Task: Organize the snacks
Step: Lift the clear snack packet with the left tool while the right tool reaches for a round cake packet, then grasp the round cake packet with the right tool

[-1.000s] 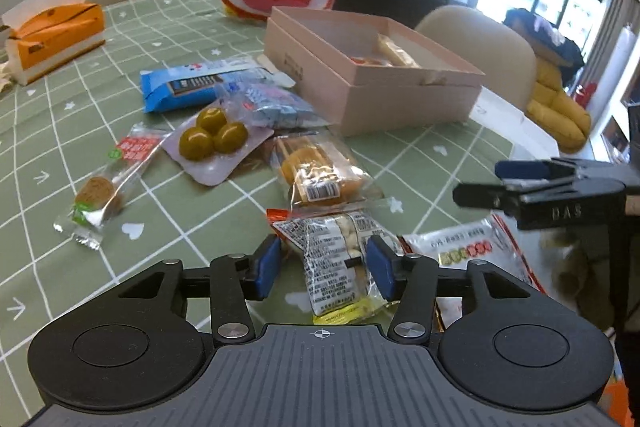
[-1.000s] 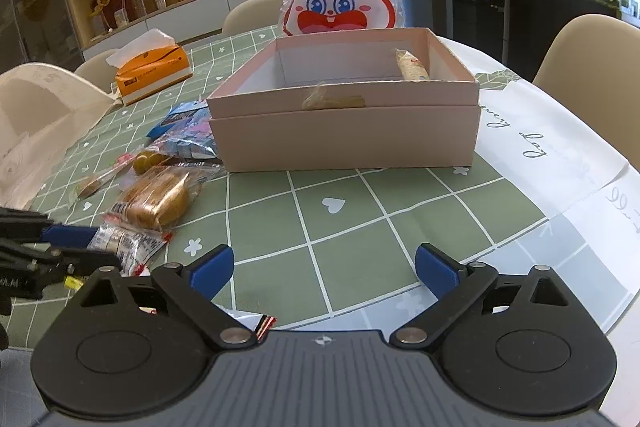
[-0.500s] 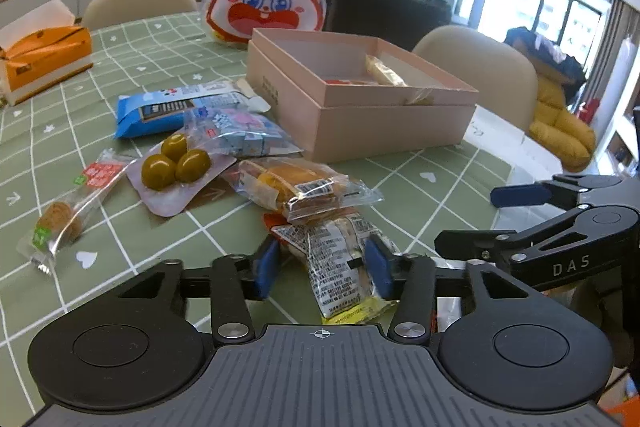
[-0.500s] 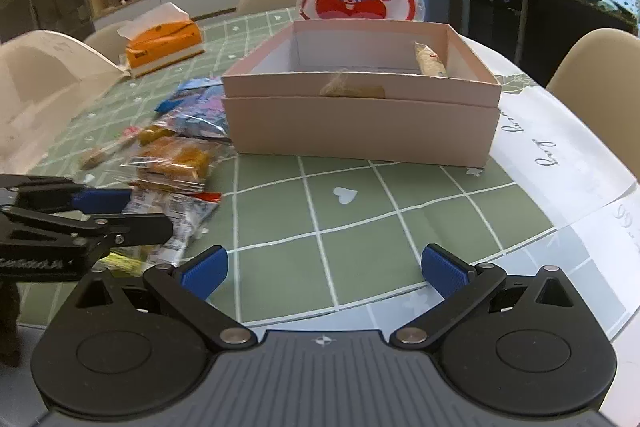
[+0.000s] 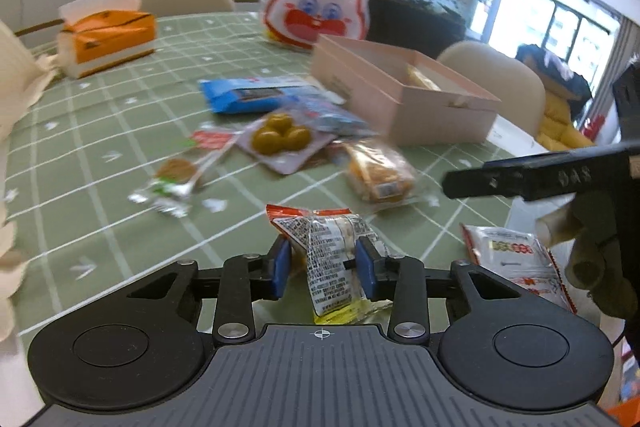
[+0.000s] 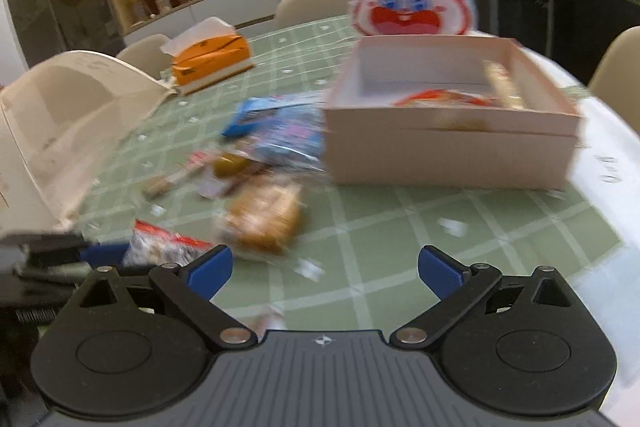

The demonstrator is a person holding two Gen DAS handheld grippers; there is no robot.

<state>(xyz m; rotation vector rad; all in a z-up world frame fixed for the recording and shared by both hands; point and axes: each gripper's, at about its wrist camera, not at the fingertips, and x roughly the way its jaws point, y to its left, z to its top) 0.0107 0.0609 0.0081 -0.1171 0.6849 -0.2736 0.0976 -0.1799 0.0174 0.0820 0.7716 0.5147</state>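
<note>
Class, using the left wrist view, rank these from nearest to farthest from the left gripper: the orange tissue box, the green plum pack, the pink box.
1. Green plum pack, just ahead, centre.
2. Pink box, ahead to the right.
3. Orange tissue box, far left.

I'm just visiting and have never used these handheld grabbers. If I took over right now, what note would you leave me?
Left gripper: fingers shut on a clear snack packet, held above the table.
Right gripper: open, holding nothing.
Pink box: open, a few snacks already inside.
On the table left of the box: blue packet, green-ball pack, bread pack, small cake pack; red-and-white packet at the near edge.
Left: box the held packet, then probably the others.
</note>
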